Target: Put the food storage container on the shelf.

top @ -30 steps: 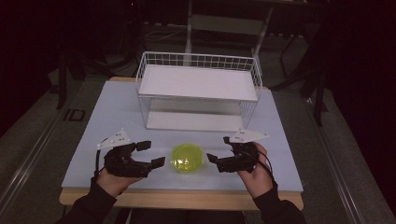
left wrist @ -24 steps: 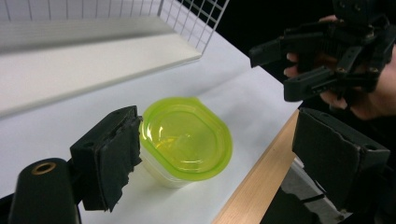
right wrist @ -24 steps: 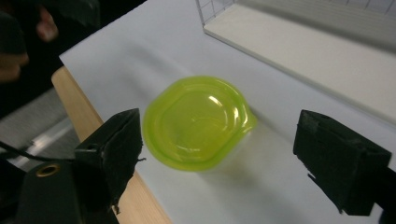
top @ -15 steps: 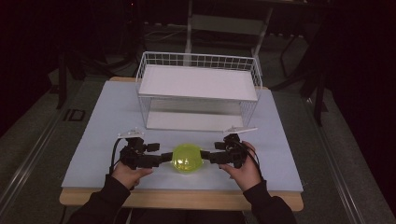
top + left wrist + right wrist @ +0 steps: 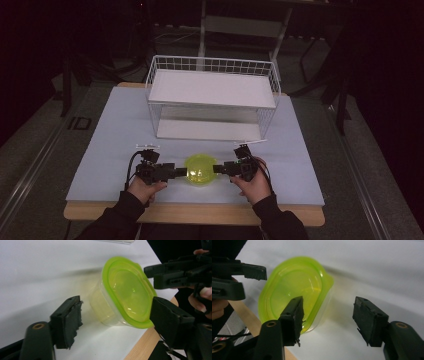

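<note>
Jaws half-open on both, just been closing, gripping nothing yet. Left gripper [image 5: 176, 171] and right gripper [image 5: 220, 168] flank lidded green container [image 5: 199, 170] near surface [image 5: 115, 130] front edge. Centre container between pads, squeeze evenly.

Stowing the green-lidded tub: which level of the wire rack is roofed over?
The lower level, at table height inside the wire rack: the upper shelf covers it. The upper shelf itself lies open above, ringed by a wire rail.

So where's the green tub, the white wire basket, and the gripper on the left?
green tub [image 5: 199, 169], high view, on its lid.
white wire basket [image 5: 210, 65], high view, on its back rim.
left gripper [image 5: 181, 171], high view, between its fingertips.
</note>
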A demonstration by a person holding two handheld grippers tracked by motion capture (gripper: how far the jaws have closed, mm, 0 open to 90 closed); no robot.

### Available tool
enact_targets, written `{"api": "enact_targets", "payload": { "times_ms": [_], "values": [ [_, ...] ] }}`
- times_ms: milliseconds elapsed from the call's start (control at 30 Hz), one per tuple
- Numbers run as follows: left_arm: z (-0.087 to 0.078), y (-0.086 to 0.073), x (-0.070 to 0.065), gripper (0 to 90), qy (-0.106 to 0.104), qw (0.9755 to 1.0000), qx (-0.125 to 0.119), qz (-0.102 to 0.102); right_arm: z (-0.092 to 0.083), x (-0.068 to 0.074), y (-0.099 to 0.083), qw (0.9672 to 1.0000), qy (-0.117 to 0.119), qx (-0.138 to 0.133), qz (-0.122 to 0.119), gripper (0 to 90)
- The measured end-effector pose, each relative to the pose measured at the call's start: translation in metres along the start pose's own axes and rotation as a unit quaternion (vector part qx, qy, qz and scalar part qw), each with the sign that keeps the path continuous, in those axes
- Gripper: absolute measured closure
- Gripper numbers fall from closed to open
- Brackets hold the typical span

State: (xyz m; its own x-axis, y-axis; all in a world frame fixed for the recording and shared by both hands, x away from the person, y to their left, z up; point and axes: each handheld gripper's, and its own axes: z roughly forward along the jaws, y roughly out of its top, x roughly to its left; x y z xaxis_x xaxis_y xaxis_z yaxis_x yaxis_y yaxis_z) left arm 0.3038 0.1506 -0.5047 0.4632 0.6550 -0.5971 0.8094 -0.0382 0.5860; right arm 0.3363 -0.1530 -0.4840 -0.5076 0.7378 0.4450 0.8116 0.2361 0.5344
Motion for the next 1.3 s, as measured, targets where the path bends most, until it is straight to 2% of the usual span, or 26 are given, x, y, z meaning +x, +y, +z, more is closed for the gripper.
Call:
{"api": "enact_targets", "payload": {
  "times_ms": [133,233,267,333,400,600,667,767,967,1133,1300],
  "values": [
    [0.005,-0.002,0.004,40.1,-0.011,0.9998,0.01,-0.013,0.003,0.001,-0.001,0.9999,0.004,-0.001,0.013,52.7],
    [0.008,-0.004,0.005,53.3,-0.034,0.9991,0.019,-0.015,0.003,0.0,-0.001,0.9995,0.009,-0.003,0.03,59.4],
    [0.008,-0.005,0.005,53.7,-0.039,0.9989,0.02,-0.019,0.003,0.0,-0.001,0.9993,0.008,-0.003,0.036,61.9],
    [0.008,-0.005,0.004,60.9,-0.051,0.9983,0.02,-0.02,0.003,0.0,-0.001,0.9985,0.021,0.003,0.051,66.8],
    [0.009,-0.006,0.003,64.6,-0.059,0.9977,0.026,-0.022,0.003,0.003,-0.003,0.9986,0.022,0.006,0.049,71.2],
    [0.005,-0.009,-0.001,75.5,-0.06,0.9969,0.023,-0.045,0.003,0.012,-0.006,0.9992,0.007,0.005,0.039,77.3],
    [0.002,-0.008,-0.005,81.4,-0.041,0.9982,0.013,-0.042,0.002,0.015,-0.006,0.9995,0.007,0.002,0.032,79.5],
    [-0.001,-0.006,-0.008,82.9,-0.039,0.9983,0.013,-0.041,0.0,0.023,-0.007,0.9998,-0.018,-0.004,0.006,79.6],
    [-0.014,0.008,-0.02,83.5,-0.045,0.9985,-0.009,-0.029,-0.015,0.032,0.0,0.9989,-0.02,-0.042,-0.009,79.6],
    [-0.024,0.02,-0.029,83.7,-0.05,0.9986,-0.013,-0.012,-0.028,0.038,0.008,0.9982,-0.016,-0.056,-0.014,79.5],
    [-0.028,0.028,-0.033,83.8,-0.056,0.9983,-0.011,-0.011,-0.038,0.044,0.013,0.9975,-0.019,-0.065,-0.022,79.6]
  ]
}}
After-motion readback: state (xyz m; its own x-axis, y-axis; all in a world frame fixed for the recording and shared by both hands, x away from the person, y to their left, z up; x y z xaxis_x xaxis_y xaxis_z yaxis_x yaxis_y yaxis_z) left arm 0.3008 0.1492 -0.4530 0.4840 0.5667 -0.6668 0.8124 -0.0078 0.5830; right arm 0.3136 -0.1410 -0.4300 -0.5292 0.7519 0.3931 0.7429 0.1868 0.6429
